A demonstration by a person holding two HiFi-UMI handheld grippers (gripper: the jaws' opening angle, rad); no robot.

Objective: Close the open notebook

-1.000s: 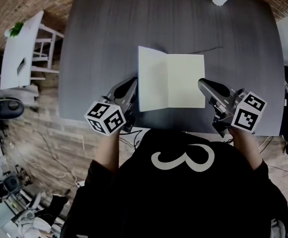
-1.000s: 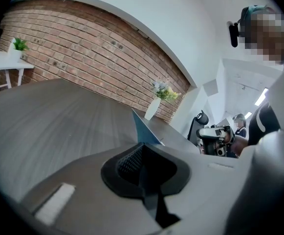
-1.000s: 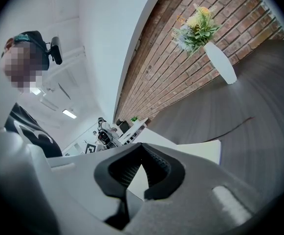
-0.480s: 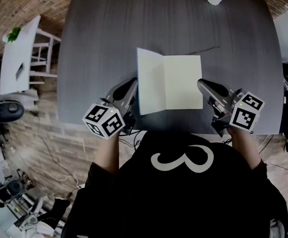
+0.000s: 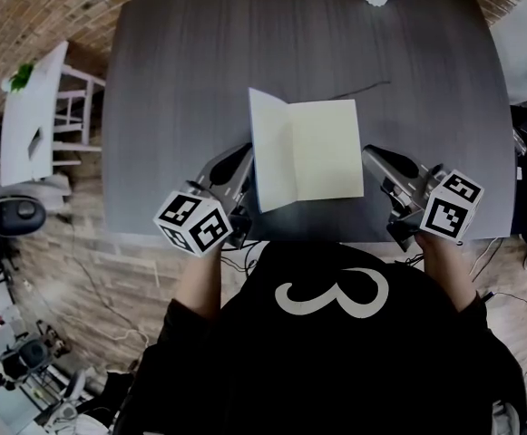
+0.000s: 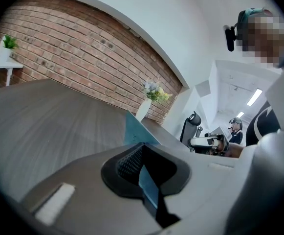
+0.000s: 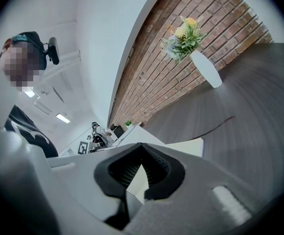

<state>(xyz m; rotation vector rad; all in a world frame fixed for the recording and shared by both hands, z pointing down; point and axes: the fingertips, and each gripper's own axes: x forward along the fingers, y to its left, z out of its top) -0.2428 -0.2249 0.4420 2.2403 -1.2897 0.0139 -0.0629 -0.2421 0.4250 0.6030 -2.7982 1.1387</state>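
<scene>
Head view: left gripper [image 5: 244,159] clamped on notebook [image 5: 325,152] by its left cover [image 5: 272,148], right gripper [image 5: 370,153] pinching right edge; swing cover over smoothly, keeping spine flat.

Left gripper [image 5: 243,156], right gripper [image 5: 369,153], both closed.

text: "3" | on: person's black shirt [image 5: 245,352] (large white numeral) | else: nothing legible
</scene>
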